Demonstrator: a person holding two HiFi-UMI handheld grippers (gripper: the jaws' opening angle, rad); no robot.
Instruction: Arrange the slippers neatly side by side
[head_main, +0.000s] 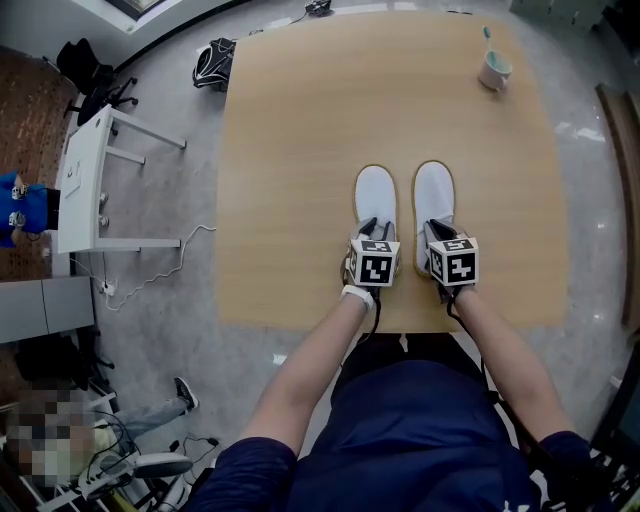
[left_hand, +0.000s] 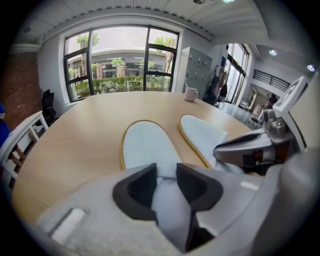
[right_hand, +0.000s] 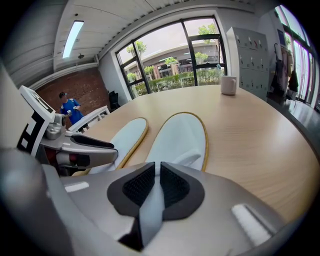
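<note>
Two white slippers with tan sole edges lie side by side, toes pointing away from me, on the wooden table (head_main: 290, 150). My left gripper (head_main: 372, 228) is at the heel end of the left slipper (head_main: 375, 192), shut on it. In the left gripper view the white fabric of the left slipper (left_hand: 145, 145) fills the gap of the left gripper (left_hand: 166, 182). My right gripper (head_main: 437, 232) is shut on the right slipper (head_main: 434, 192) at its heel end. The right gripper view shows a thin fold of the right slipper (right_hand: 180, 137) pinched in the right gripper (right_hand: 156, 182).
A white mug (head_main: 493, 70) with a toothbrush in it stands at the table's far right corner. The slippers lie close to the near table edge. A white desk (head_main: 85, 180) and a dark bag (head_main: 212, 62) are on the floor side to the left.
</note>
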